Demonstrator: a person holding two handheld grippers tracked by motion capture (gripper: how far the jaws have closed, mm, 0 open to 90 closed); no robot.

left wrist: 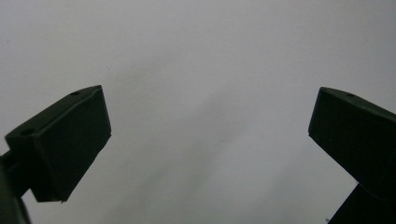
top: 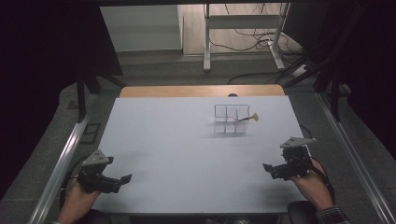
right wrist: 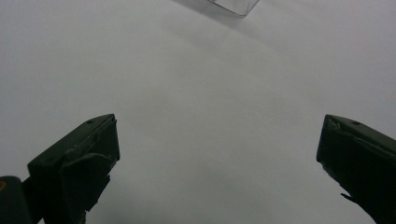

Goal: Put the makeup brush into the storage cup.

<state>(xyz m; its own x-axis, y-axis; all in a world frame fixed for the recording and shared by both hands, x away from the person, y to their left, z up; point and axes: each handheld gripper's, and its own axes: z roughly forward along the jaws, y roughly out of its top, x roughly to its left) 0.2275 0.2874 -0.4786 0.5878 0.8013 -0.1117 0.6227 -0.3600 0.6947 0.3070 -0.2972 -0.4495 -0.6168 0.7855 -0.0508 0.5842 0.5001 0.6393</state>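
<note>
The clear divided organizer (top: 230,119), with a small spoon-like utensil (top: 248,118) lying across its right side, stands right of centre in the high view. The right gripper (top: 267,167), jaws wide and empty, is nearer; the left gripper (top: 126,178) is likewise wide.

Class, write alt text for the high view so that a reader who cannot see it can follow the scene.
A clear divided organizer with a tan-ended tool resting in it stands far right on a white table. At the near edge, the left gripper and right gripper, each held in a hand, point inward, holding nothing.
</note>
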